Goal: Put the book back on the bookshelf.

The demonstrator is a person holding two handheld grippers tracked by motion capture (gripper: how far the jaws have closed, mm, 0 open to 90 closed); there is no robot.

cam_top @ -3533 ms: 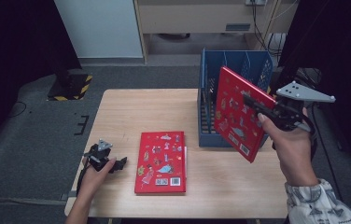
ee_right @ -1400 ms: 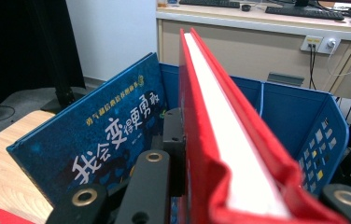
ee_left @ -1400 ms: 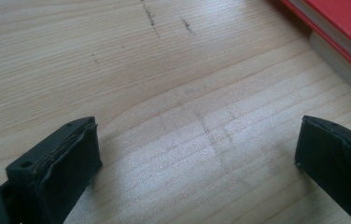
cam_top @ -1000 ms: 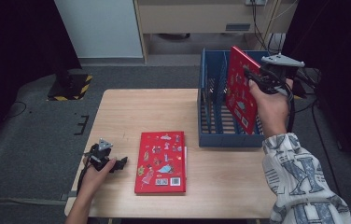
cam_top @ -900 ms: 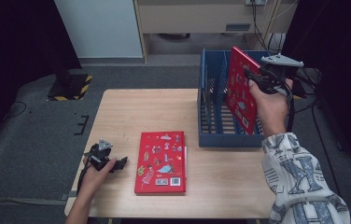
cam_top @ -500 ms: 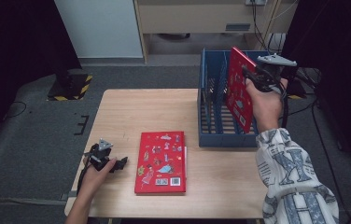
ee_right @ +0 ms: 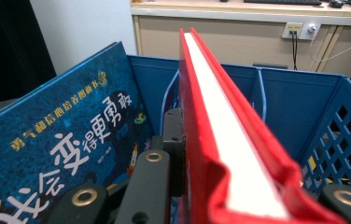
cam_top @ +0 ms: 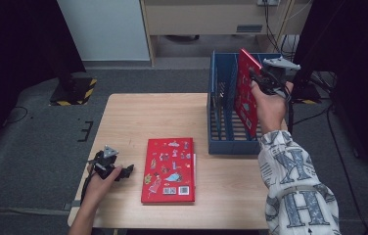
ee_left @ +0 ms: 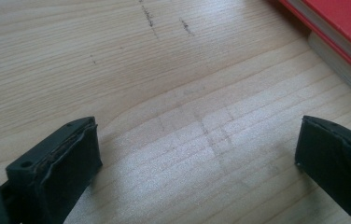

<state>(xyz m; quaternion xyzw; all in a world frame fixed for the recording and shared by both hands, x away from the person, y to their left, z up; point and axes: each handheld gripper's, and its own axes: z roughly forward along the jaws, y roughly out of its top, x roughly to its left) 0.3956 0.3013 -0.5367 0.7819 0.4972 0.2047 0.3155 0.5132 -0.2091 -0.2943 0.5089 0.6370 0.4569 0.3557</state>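
My right gripper (cam_top: 259, 81) is shut on a red book (cam_top: 244, 95), holding it upright and tilted inside the blue crate (cam_top: 216, 142) at the table's right. In the right gripper view the red book (ee_right: 220, 140) runs edge-on between the jaws, with a dark blue book (ee_right: 57, 154) standing beside it in the crate (ee_right: 304, 112). A second red book (cam_top: 169, 169) lies flat on the table's middle front. My left gripper (cam_top: 126, 171) rests open on the wood at the front left, pointing toward that book. The left gripper view has bare tabletop between the jaws and the flat book's corner (ee_left: 337, 32) beyond.
The wooden table (cam_top: 148, 112) has bare surface at its back left. The crate has upright divider slots (cam_top: 221, 98). Dark floor surrounds the table, with a cabinet (cam_top: 211, 19) and cables behind.
My right hand has carried the red book leftward and down, deeper into the crate. The left gripper and the flat red book have not moved.
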